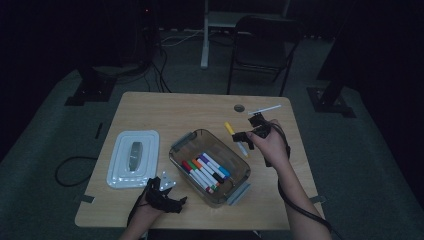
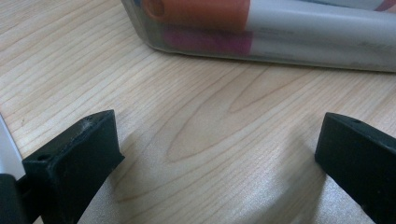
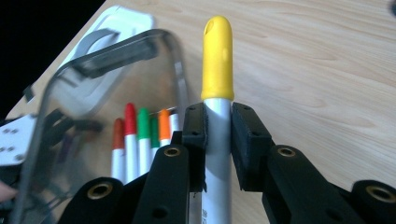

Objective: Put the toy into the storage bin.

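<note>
Right gripper view gives the plainest look at the work: the right gripper (image 3: 218, 135) has its two black jaws clamped on the white barrel of a yellow-capped marker (image 3: 217, 60), just below the cap, so the cap sticks out past the tips. The grip sits near one end, I'd guess so the pen can be tipped into the box without the jaws fouling the rim. In the same view the clear plastic box (image 3: 175, 60) lies just to the left, with orange, red and green caps lined up inside.

From above, the right hand (image 1: 272, 145) is raised off the wooden table (image 1: 165, 110) to the right of the box (image 1: 210, 167), wrist bent so the gripper (image 1: 245, 140) points back toward the box, the marker (image 1: 235, 137) slanting between them. The coloured markers (image 1: 206, 172) already lie side by side in the box, so this one looks bound for the same row. The white lid (image 1: 134, 157) lies flat well to the left, out of the way and leaving the box open. Another white pen (image 1: 265, 109) lies on the far side of the table beyond the right hand.

The left gripper (image 1: 167, 192) rests low at the near edge beside the box's corner; in the left gripper view its jaws stand wide apart over bare wood with nothing between them, perhaps waiting to steady the box
</note>
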